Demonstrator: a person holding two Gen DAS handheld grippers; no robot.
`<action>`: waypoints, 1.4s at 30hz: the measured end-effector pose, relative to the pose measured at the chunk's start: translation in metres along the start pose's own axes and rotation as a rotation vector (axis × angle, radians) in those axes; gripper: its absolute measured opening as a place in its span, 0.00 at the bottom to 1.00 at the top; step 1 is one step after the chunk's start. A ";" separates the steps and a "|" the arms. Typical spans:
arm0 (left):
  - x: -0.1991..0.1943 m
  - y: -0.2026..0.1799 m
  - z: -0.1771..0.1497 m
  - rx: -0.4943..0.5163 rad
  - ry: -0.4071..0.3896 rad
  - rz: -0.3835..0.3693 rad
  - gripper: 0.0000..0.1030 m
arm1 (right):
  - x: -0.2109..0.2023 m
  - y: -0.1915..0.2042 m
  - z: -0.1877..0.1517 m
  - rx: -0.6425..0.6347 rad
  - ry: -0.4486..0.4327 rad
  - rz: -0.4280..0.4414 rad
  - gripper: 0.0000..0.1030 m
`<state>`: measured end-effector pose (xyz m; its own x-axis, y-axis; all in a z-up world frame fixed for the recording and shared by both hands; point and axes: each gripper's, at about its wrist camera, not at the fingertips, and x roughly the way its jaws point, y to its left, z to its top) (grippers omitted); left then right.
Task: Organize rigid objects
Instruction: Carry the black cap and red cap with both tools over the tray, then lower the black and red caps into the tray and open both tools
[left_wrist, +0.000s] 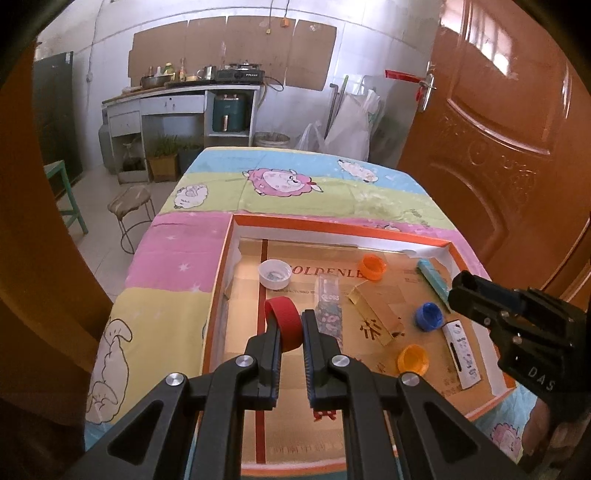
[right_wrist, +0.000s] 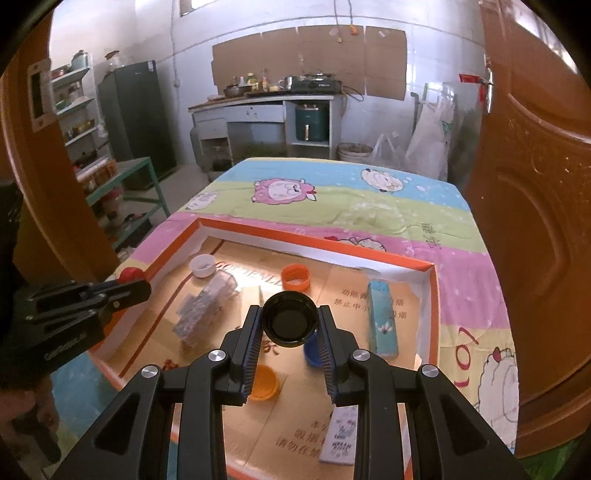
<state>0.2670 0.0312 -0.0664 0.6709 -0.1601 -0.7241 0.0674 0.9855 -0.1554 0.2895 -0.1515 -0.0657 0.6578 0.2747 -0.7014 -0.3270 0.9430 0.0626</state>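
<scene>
My left gripper (left_wrist: 290, 319) is shut on a red bottle cap (left_wrist: 283, 325), held on edge over the near left part of an orange-rimmed box lid (left_wrist: 332, 223). My right gripper (right_wrist: 290, 312) is shut on a black cap (right_wrist: 290, 324), its hollow side facing the camera, above the lid's middle. Inside the lid lie a white cap (left_wrist: 275, 273), two orange caps (left_wrist: 373, 266) (left_wrist: 413, 359), a blue cap (left_wrist: 428, 315), a clear patterned box (left_wrist: 328, 306), a gold box (left_wrist: 376, 314), a teal box (right_wrist: 382, 317) and a white flat pack (left_wrist: 461, 354).
The lid sits on a table under a pastel sheep-print cloth (left_wrist: 295, 199). A brown door (left_wrist: 498, 140) stands close on the right. A metal stool (left_wrist: 131, 206) and a green chair (left_wrist: 62, 184) stand on the floor to the left. A kitchen counter (left_wrist: 177, 96) is at the back.
</scene>
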 end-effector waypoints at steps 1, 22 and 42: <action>0.003 0.000 0.001 -0.001 0.004 0.000 0.10 | 0.002 -0.001 0.002 0.000 0.001 0.001 0.29; 0.038 0.002 0.006 0.000 0.057 0.010 0.10 | 0.051 -0.013 0.019 -0.008 0.057 0.013 0.29; 0.052 0.006 0.001 -0.003 0.091 -0.005 0.10 | 0.087 -0.012 0.021 -0.016 0.174 0.020 0.29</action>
<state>0.3030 0.0290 -0.1050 0.6009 -0.1694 -0.7811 0.0680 0.9846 -0.1612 0.3655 -0.1348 -0.1125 0.5240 0.2552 -0.8126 -0.3507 0.9341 0.0672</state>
